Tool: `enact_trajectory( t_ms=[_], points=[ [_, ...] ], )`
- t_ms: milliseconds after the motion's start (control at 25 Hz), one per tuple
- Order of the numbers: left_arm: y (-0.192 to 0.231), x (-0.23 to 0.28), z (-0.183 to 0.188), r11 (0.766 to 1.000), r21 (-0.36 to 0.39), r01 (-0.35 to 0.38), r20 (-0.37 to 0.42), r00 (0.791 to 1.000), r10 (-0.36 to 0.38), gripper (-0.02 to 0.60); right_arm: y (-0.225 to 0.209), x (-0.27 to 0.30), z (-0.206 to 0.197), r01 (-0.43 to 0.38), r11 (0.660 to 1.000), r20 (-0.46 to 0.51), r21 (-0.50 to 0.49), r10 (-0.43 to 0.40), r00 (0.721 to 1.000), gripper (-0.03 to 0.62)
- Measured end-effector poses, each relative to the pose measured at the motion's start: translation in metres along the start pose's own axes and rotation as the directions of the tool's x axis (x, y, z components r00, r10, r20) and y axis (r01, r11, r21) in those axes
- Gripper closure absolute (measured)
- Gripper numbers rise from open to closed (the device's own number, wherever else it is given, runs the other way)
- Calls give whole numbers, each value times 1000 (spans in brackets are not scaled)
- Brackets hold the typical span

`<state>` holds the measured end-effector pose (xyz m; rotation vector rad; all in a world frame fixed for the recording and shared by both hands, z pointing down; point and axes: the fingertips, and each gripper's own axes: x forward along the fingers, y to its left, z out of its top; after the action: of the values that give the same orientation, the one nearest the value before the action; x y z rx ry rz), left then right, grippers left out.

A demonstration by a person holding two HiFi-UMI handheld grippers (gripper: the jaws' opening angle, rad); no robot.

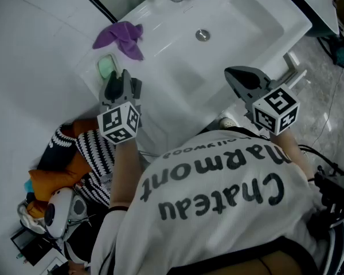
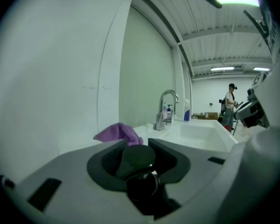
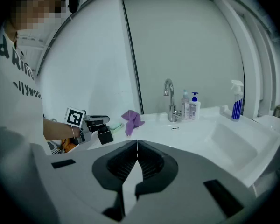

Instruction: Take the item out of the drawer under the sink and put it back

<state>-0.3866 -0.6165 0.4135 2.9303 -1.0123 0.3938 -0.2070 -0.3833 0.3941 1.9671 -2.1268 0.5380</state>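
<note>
My left gripper (image 1: 119,80) hovers at the left end of the white sink counter (image 1: 160,16), shut on a small dark item (image 2: 136,158) with a rounded top. From the right gripper view the same item (image 3: 105,135) looks black and boxy in the left gripper (image 3: 101,130). My right gripper (image 1: 233,73) is over the sink's front edge, shut, its jaws (image 3: 137,143) meeting with nothing between them. The drawer under the sink is hidden by the person's body.
A purple cloth (image 1: 121,37) and a green sponge (image 1: 107,66) lie on the counter just beyond the left gripper. Faucet (image 3: 169,99), soap bottles (image 3: 191,106) and a spray bottle (image 3: 236,104) stand at the back. Bags and clothes (image 1: 63,171) are piled on the floor at left.
</note>
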Motion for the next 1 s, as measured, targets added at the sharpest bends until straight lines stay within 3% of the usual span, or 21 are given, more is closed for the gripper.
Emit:
enact_trajectory(
  t_ms=[160,600,840,1000],
  points=[
    [2,-1,-13,990,128,-57,-18,998,60,457,1,0,0,-1,1000,-6,-2,1,1000,583],
    [2,0,-21,997,61,-41,11,999,40,435,3,1,-3,-10,1000,-20,-8,9,1000,583],
    [10,-8,-24,971,226,-73,-36,996,83,350,2,1,-7,-10,1000,-40,-5,9,999,583],
    [-1,-30,-28,963,263,-59,-84,993,84,330,4,-13,-9,-27,1000,-12,-9,27,1000,582]
  ],
)
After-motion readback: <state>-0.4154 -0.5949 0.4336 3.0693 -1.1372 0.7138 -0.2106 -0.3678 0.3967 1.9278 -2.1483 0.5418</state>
